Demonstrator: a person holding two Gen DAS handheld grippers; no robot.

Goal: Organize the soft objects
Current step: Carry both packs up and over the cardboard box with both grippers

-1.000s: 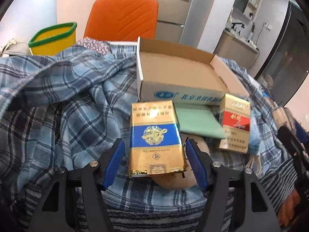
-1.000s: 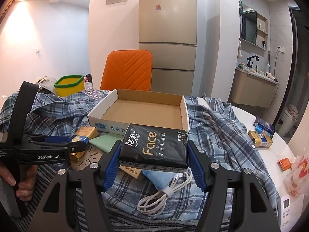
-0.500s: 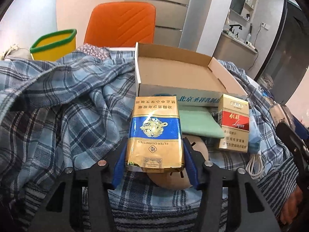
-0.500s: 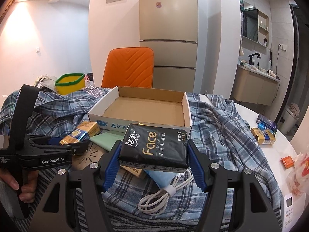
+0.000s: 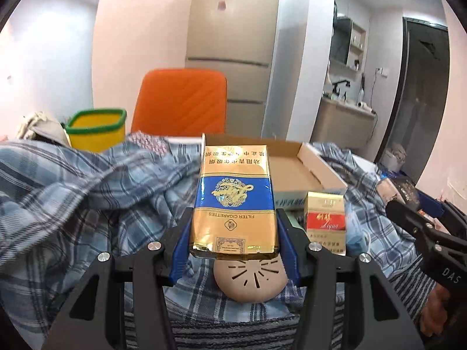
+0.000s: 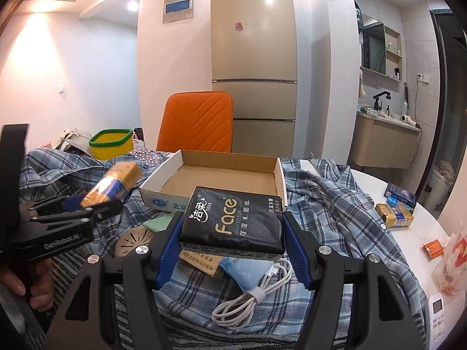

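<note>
- Both grippers are clamped on packs: the left gripper [image 5: 233, 245] has its blue pads pressed against the sides of a gold-and-blue cigarette pack [image 5: 233, 201], which is lifted clear of the cloth; its label reads "FILTER CIGARETTES" upside down under a gold dragon emblem.
- Seen from the right wrist view, that left gripper [image 6: 90, 204] carries "GenRobot.AI" on its black body, with a hand [image 6: 35, 288] around its handle.
- Holding at a middling width, the right gripper [image 6: 232, 242] grips a black tissue pack [image 6: 233, 218] printed "Face TISSUE" with Chinese characters; the pack sits raised above the items below.
- Under the tissue pack lie one coiled white cable [image 6: 251, 297], one light blue face mask [image 6: 248, 271] and a tan box with Chinese print [image 6: 201, 262].
- One round tan vented disc [image 5: 251, 280] rests on the blue plaid shirt [image 5: 87, 192], just below the held cigarette pack.
- A second cigarette pack, gold and red [image 5: 325, 221], stands upright beside it, its script too small to read.
- One open cardboard box [image 6: 221, 175] lies beyond, empty inside, blue Chinese lettering along its white front wall.
- On the white table [image 6: 408, 233] to the right: one more gold-and-blue pack [image 6: 394, 214], one dark blue box [image 6: 401, 195], one small orange packet [image 6: 433, 248].
- Farther back stand one yellow bin with green rim [image 6: 111, 144], one orange chair [image 6: 198, 122] and one beige fridge [image 6: 254, 58].
</note>
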